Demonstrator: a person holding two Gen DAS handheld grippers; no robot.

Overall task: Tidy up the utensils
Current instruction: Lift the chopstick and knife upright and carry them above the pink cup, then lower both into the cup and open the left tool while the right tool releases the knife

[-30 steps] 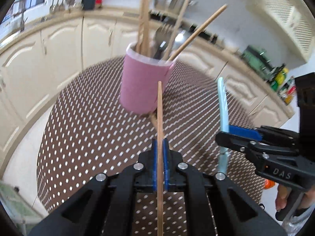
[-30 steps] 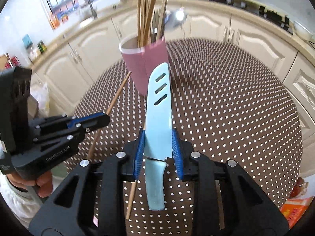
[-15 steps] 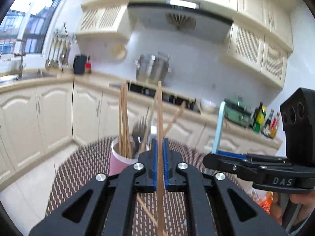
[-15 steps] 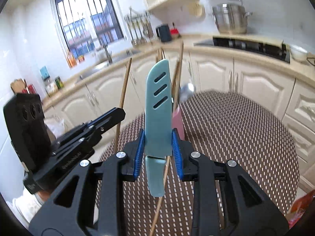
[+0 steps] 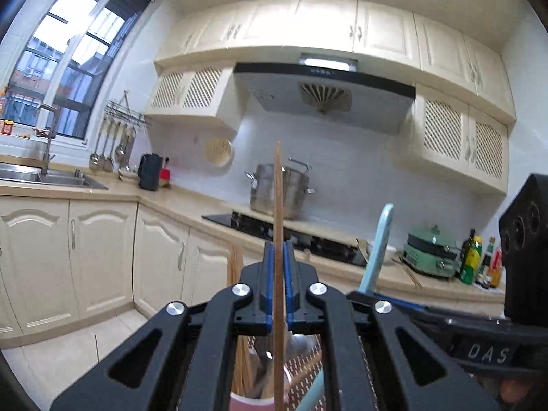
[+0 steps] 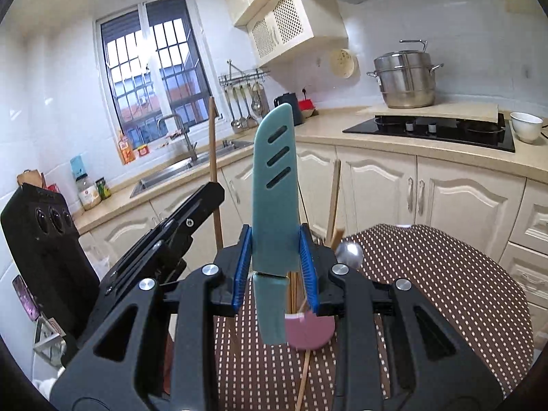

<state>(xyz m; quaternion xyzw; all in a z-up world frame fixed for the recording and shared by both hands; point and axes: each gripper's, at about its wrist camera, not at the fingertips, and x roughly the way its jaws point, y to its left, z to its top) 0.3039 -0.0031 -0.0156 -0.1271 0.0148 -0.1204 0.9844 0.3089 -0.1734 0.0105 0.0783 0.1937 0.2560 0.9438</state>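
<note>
My left gripper (image 5: 278, 257) is shut on a single wooden chopstick (image 5: 278, 202) that stands upright between its blue pads. Held level, it looks across the kitchen, with the pink utensil cup (image 5: 245, 404) just showing at the bottom edge. My right gripper (image 6: 275, 251) is shut on a light blue knife (image 6: 274, 178), blade pointing up. Below it stands the pink cup (image 6: 310, 332) with chopsticks and a spoon (image 6: 349, 252) in it. In the right wrist view the left gripper (image 6: 205, 197) hangs to the left with its chopstick (image 6: 213, 157). The knife (image 5: 378, 246) also shows in the left wrist view.
A round table with a brown dotted cloth (image 6: 445, 294) carries the cup and a loose chopstick (image 6: 303, 376). Cream cabinets (image 5: 99, 250), a sink (image 5: 51, 178), a black hob (image 6: 431, 130) with a steel pot (image 6: 404, 78) and a range hood (image 5: 325, 92) ring the room.
Both grippers have risen and tipped upward with the chopstick and the knife. The cup and table have dropped to the bottom of both views, and the far kitchen wall now fills them.
</note>
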